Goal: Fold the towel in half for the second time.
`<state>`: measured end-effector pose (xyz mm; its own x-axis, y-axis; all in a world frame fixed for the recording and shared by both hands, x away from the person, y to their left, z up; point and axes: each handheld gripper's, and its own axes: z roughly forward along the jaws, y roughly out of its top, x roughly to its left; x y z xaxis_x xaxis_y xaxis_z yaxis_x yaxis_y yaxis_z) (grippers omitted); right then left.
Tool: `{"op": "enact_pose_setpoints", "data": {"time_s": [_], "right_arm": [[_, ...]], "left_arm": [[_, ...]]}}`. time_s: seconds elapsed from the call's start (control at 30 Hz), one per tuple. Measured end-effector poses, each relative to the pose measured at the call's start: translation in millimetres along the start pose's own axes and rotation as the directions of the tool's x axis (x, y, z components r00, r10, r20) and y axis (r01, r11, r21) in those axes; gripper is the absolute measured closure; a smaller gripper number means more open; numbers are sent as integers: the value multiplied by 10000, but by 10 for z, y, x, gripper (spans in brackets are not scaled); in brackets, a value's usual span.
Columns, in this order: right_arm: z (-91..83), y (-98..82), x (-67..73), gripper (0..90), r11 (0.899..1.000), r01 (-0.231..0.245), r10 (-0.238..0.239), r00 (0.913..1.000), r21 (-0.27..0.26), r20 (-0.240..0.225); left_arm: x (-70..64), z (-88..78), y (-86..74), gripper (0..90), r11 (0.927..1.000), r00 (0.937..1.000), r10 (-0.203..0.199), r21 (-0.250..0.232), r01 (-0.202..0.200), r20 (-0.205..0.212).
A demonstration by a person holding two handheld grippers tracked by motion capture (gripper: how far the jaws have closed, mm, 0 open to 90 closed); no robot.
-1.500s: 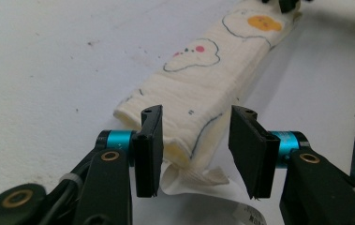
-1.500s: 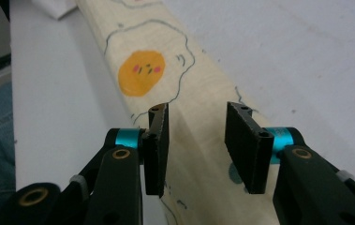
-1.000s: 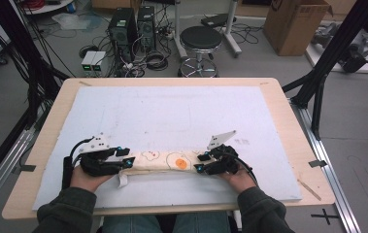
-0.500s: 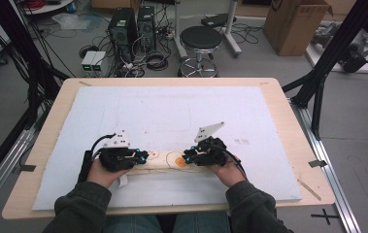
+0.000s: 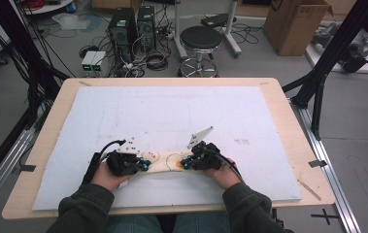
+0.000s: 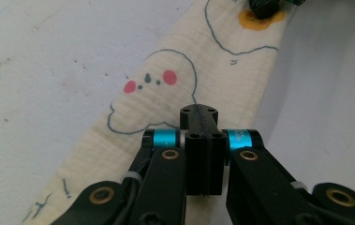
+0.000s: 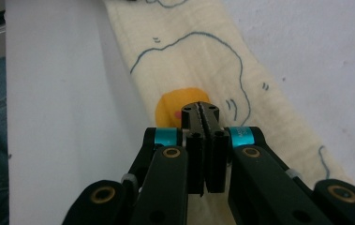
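A cream cloth [image 5: 164,164], folded into a long strip with blue cartoon outlines, lies on the white mat [image 5: 172,111] near the person's edge. My left gripper [image 5: 144,165] is down on its left part, beside a printed face with pink cheeks [image 6: 149,82]. Its jaws have just been closing and now stand together, tips [image 6: 198,111] pressed into the cloth [image 6: 222,65]. My right gripper [image 5: 185,163] is on the right part, at a yellow spot [image 7: 173,103]. Its jaws have also just closed, tips [image 7: 202,108] pinching the cloth [image 7: 198,56].
The mat covers most of a wooden table [image 5: 293,126]. The two hands sit close together near the front edge, with bare mat beyond and to both sides. A stool [image 5: 201,41], computer cases [image 5: 130,24] and cables stand on the floor behind the table.
Both hands have moved inward along the cloth toward each other, the left one also sinking. Both pairs of jaws have gone from partly open to shut.
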<state>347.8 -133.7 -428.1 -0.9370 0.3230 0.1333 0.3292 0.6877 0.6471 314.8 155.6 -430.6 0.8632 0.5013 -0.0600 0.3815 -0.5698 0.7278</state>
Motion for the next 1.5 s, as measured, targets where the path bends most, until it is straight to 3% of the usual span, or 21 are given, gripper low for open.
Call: {"op": "enact_pose_setpoints", "data": {"time_s": [0.33, 0.8, 1.07, 1.2, 1.37, 1.5], "right_arm": [[-206, -226, -74, 878, 9984, -513, 509, 9986, -241, -158], [-515, -631, -191, 868, 9907, -1191, 1205, 9926, -657, 164], [-488, -640, -174, 868, 9907, -1201, 1217, 9923, -641, 223], [-483, -643, -175, 869, 9906, -1190, 1208, 9924, -681, 223], [-477, -641, -175, 869, 9904, -1215, 1234, 9920, -665, 251], [-475, -643, -173, 869, 9904, -1193, 1215, 9922, -700, 274]], "left_arm": [[0, 15, -22, 892, 9999, 10000, 16, 150, -15, -78], [5, 15, -27, 892, 9999, 10000, 65, 155, -64, -55], [17, -93, -66, 836, 10000, 9999, -55, -52, 55, -126], [44, -220, -186, 815, 9991, 9994, -306, -306, 300, -166], [89, -325, -344, 808, 9980, 9980, -570, -295, 562, -265], [90, -355, -373, 807, 9984, 9983, -501, -266, 493, -304]]}}
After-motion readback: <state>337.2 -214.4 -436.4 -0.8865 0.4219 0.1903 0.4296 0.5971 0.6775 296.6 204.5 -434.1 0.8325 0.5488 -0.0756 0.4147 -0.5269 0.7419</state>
